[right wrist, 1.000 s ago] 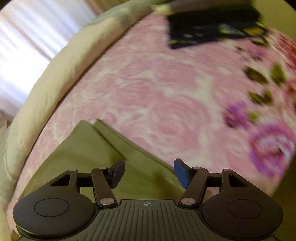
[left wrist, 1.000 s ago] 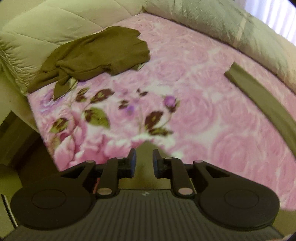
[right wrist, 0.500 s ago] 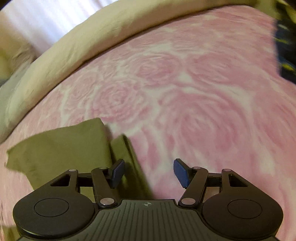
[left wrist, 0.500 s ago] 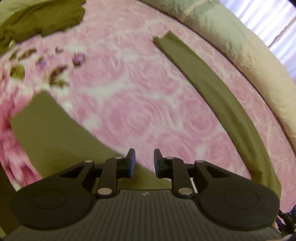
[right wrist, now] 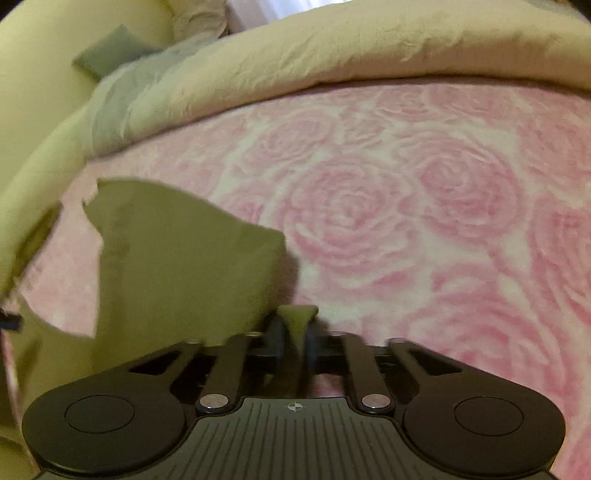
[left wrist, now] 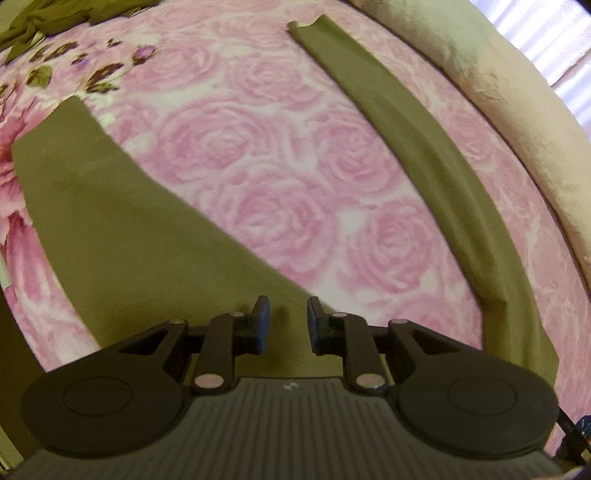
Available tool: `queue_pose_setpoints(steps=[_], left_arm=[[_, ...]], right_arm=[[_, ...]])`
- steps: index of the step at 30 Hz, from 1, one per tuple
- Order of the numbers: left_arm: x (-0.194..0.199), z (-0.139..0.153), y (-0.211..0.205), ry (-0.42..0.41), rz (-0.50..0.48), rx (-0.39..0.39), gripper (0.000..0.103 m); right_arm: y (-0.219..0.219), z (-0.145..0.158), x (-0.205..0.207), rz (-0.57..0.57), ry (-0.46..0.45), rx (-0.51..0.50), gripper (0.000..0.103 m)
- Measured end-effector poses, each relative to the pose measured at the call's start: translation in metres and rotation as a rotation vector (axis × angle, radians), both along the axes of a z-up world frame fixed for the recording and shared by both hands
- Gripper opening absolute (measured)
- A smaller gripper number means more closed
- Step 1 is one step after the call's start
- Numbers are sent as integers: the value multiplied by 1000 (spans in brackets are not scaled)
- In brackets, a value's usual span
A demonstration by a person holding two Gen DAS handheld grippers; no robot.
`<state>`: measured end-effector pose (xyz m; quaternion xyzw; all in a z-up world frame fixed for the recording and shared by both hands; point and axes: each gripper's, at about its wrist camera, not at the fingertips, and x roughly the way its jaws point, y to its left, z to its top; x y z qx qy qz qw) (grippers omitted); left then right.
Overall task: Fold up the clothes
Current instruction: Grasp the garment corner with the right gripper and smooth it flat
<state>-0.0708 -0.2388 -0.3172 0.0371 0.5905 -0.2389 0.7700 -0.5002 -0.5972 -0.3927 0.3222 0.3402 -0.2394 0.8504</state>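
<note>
An olive-green garment (left wrist: 122,229) lies spread on a pink rose-patterned bedspread (left wrist: 258,155), its two long parts reaching toward the far side, one on the left and a narrower one (left wrist: 417,140) on the right. The right gripper (right wrist: 297,338) pinches a fold of this cloth (right wrist: 184,258) between its closed fingers, part of it lifted off the bed. The left gripper (left wrist: 288,321) hovers over the near part of the garment, fingers a narrow gap apart, holding nothing. A cream quilt (right wrist: 332,48) bunches along the far edge, and another olive garment (left wrist: 55,14) lies crumpled at far left.
</note>
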Motion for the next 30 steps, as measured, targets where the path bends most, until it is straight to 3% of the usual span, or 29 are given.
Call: queue_pose_setpoints(steps=[3, 6, 8, 13, 14, 15, 16, 17, 20, 22, 23, 26, 30], left_arm=[[-4, 4, -11, -20, -27, -10, 18], [-9, 0, -24, -15, -50, -2, 18], [-13, -5, -32, -7, -68, 2, 18], [-19, -9, -43, -1, -127, 11, 18], [-20, -10, -44, 0, -136, 12, 18], [-20, -10, -44, 3, -139, 10, 18], [-19, -11, -43, 7, -140, 7, 20], [-18, -11, -42, 10, -139, 4, 20], [-15, -15, -38, 28, -135, 0, 21], [-13, -20, -36, 46, -136, -4, 21], [-12, -22, -35, 54, -139, -7, 21], [-8, -30, -35, 83, -157, -16, 21], [6, -38, -34, 123, -185, -29, 21]], right_arm=[[-4, 18, -34, -178, -17, -60, 4], [-8, 9, -62, -319, 74, -62, 4], [-10, -3, -69, -360, 92, -35, 4], [12, 2, -72, -381, 98, -41, 8], [22, 4, -74, -387, 102, -26, 28], [32, 6, -76, -394, 106, -11, 55], [43, 8, -79, -400, 110, 5, 68], [53, 10, -81, -406, 114, 20, 73], [84, 15, -87, -426, 125, 66, 73], [105, 19, -91, -438, 133, 96, 63], [115, 21, -93, -445, 136, 111, 52], [146, 27, -99, -464, 148, 157, 51], [149, 29, -91, -534, 159, 92, 51]])
